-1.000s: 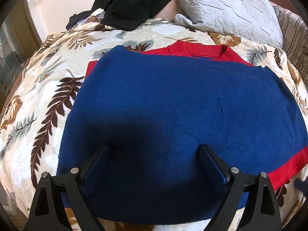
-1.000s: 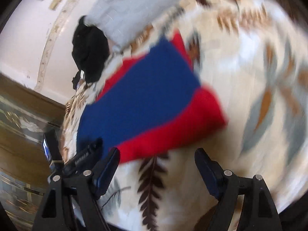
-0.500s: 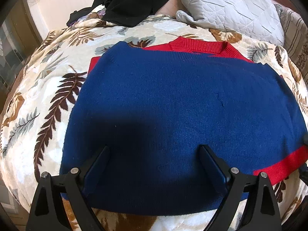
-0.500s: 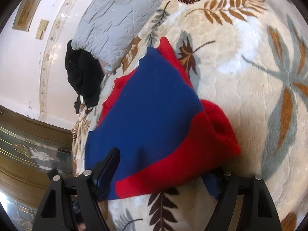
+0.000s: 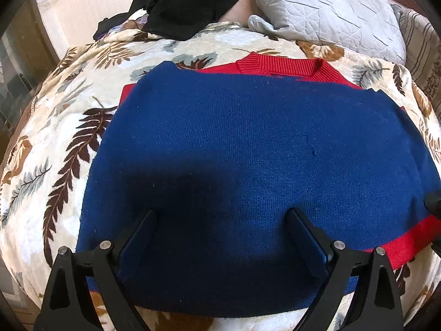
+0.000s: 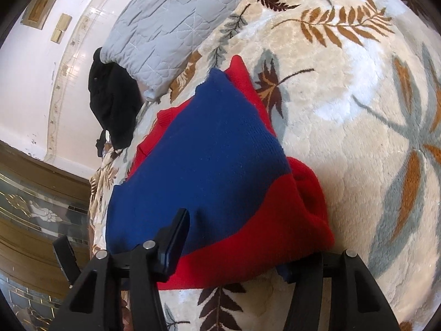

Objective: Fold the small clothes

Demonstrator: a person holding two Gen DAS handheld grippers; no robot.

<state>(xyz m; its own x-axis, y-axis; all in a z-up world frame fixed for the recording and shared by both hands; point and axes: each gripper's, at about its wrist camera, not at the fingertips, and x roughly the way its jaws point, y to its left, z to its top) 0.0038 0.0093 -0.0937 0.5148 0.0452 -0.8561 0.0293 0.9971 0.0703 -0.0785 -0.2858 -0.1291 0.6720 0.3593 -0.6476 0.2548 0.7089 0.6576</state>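
Observation:
A small blue sweater with red collar and red cuffs lies partly folded on a leaf-patterned blanket. My left gripper is open and hovers over the sweater's near hem. In the right wrist view the sweater ends in a bunched red cuff. My right gripper is open and straddles that red cuff, with one finger on top of the fabric and the other mostly hidden under it.
A grey quilted pillow and a pile of black clothes lie at the back of the bed. The bed's left edge drops toward a tiled floor. A striped cushion sits at far right.
My right gripper has moved in toward the sweater's red cuff, and its fingers now stand around the fabric. My left gripper has moved slightly nearer the sweater.

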